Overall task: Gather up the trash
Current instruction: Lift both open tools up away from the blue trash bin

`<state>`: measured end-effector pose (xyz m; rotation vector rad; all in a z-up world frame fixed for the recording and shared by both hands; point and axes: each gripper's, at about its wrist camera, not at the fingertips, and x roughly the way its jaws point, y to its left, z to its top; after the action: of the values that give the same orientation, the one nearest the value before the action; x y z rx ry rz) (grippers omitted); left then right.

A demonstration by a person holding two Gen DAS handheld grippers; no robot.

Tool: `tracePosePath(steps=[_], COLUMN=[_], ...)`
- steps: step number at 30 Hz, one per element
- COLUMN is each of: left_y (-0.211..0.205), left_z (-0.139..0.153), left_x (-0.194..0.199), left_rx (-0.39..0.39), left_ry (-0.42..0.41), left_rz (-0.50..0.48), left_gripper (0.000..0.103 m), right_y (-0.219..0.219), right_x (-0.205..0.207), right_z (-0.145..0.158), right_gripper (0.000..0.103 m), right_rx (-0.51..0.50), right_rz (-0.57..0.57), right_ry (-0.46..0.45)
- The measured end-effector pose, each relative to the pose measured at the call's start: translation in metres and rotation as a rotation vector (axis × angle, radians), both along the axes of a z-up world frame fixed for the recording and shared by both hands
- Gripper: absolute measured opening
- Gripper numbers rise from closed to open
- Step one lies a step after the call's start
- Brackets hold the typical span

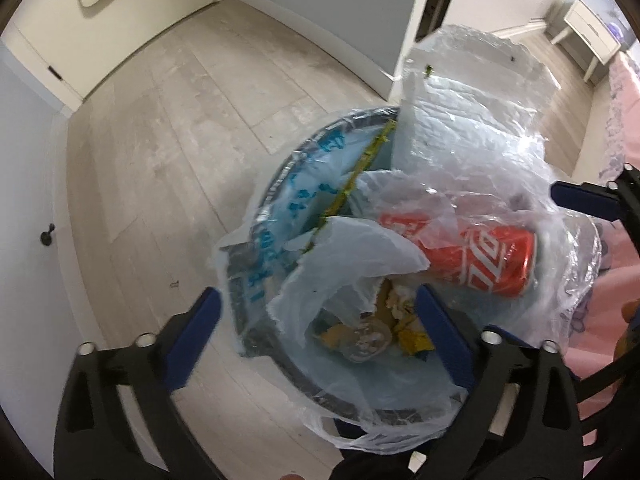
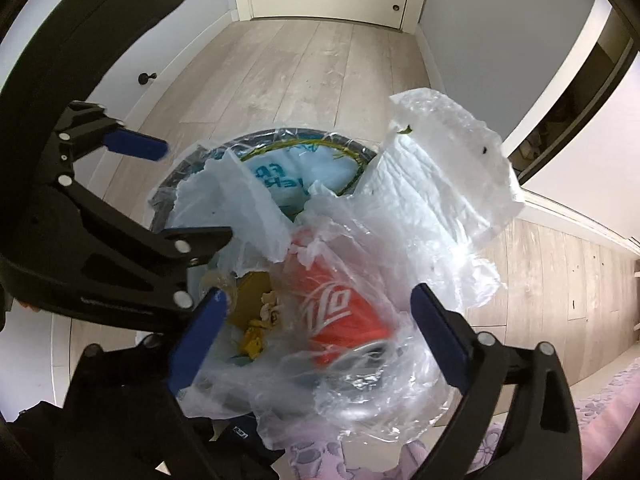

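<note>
Glossy metal can (image 1: 476, 256), crinkled plastic bag (image 1: 460, 136)

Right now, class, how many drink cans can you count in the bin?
1. A red can lies on its side among the clear plastic bags at the top of the bin, beside yellow scraps. More cans may be hidden under the plastic.

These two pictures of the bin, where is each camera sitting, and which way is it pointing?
Left wrist view: sits on the left gripper, pointing steeply down into the trash bin; its own two open blue fingers show, with the right gripper's fingertip at the right edge.
Right wrist view: sits on the right gripper, also facing down into the bin; its open fingers show, with the left gripper on the left.
Shared: the red can, the plastic bag, the wooden floor.
</note>
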<state>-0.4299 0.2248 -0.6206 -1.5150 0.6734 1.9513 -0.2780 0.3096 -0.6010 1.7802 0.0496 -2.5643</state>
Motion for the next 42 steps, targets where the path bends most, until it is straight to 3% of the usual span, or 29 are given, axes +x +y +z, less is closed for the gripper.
tracePosePath(steps=[17,24,29,42], left_y=[-0.005,-0.004,-0.001,0.023], left_z=[0.01,0.037,0.089,0.298], left_x=[0.005,0.012,0.015,0.045], left_rx=[0.004,0.006,0.032,0.079], left_ry=[0.022,0.024,0.02,0.048], left_rz=[-0.012,-0.013,-0.005,0.033], left_gripper=[0.097,0.097,0.097,0.097], right_y=[0.006,0.01,0.017,0.043], right_x=[0.013,0.026,0.034,0.072], right_z=[0.015,0.039,0.082,0.293], right_gripper=[0.095,0.095,0.095,0.095], right_rx=[0.038,0.05,0.051,0.023], right_rz=[-0.038,-0.067,-0.124,-0.333], right_ry=[0.037,0.033,0.027,0.127])
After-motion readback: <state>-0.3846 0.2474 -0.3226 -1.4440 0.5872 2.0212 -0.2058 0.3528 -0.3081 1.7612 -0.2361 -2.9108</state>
